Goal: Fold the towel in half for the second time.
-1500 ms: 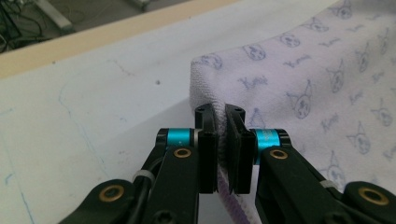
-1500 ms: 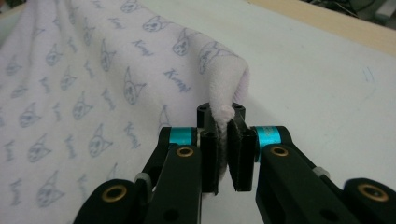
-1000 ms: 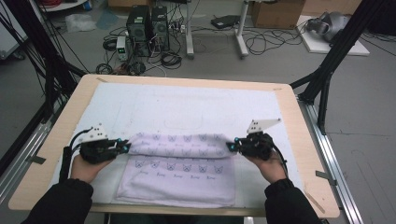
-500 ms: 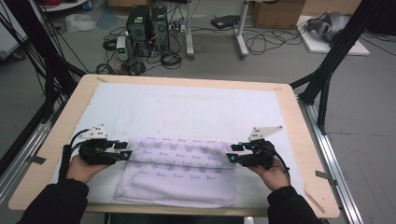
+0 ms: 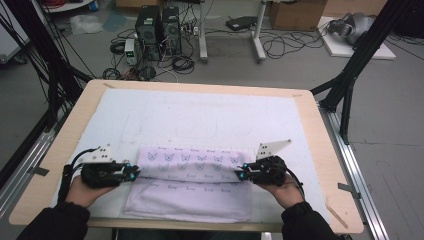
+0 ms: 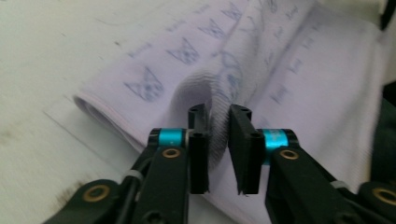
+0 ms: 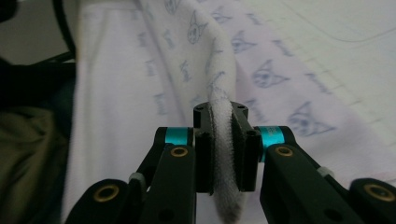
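A pale lilac towel (image 5: 190, 192) printed with small blue animal faces lies folded on the white mat (image 5: 210, 115), near the table's front edge. My left gripper (image 5: 134, 172) is at the towel's left end. Its jaws have just been closing and now pinch a raised fold of the towel (image 6: 299, 79) between the pads of the left gripper (image 6: 218, 116). My right gripper (image 5: 241, 175) is at the right end. Its jaws have also just been closing, and the right gripper (image 7: 220, 116) is shut on a thick edge of the towel (image 7: 116, 93).
The white mat covers most of the wooden table (image 5: 320, 130). Metal rails (image 5: 350, 170) run along both sides, and black frame legs (image 5: 350, 75) stand at the far corners. Computer towers (image 5: 157, 27) and cables sit on the floor beyond the far edge.
Both hands have shifted a little toward the near edge of the table. The grippers now sit lower along the towel's two ends, on the fold line.
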Motion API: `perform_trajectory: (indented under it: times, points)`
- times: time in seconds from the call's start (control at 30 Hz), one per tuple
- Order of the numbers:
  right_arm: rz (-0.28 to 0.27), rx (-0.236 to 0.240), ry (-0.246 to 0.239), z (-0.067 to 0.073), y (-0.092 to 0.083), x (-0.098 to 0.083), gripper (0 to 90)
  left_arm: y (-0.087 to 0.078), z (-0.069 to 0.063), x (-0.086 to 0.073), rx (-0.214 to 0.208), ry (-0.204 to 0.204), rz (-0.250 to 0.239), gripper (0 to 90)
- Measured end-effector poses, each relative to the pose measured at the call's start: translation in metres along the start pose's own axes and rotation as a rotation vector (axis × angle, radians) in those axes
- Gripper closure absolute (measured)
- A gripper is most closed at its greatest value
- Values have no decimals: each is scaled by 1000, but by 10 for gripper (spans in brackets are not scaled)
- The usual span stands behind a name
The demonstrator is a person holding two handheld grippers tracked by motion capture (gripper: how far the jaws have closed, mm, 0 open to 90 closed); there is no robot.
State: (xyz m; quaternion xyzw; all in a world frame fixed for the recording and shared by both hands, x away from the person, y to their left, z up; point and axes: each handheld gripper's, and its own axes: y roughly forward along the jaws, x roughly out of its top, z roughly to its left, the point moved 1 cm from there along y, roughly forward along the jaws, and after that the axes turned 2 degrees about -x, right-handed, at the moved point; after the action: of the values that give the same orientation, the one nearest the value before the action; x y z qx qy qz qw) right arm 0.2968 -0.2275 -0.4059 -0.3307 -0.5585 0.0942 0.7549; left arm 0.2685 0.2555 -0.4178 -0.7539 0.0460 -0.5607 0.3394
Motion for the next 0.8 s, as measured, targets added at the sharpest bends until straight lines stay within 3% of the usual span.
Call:
perform_trajectory:
  times: [0.07, 0.23, 0.33, 0.47, 0.8]
  points:
    - [4, 34, 9, 9, -3, -7, 745, -8, -6, -6, -4, 4, 10, 699]
    - [-12, 16, 7, 15, -8, -11, 698, -12, -4, -3, 9, 3, 3, 693]
    - [-13, 0, -6, 13, -5, -8, 687, -4, -2, -1, -2, 6, 16, 743]
    - [10, -3, -14, 9, 7, -8, 670, 13, 6, -3, -20, -8, 78, 828]
    - [38, 16, -16, 9, 23, -14, 645, 32, 8, -1, -94, -21, 124, 713]
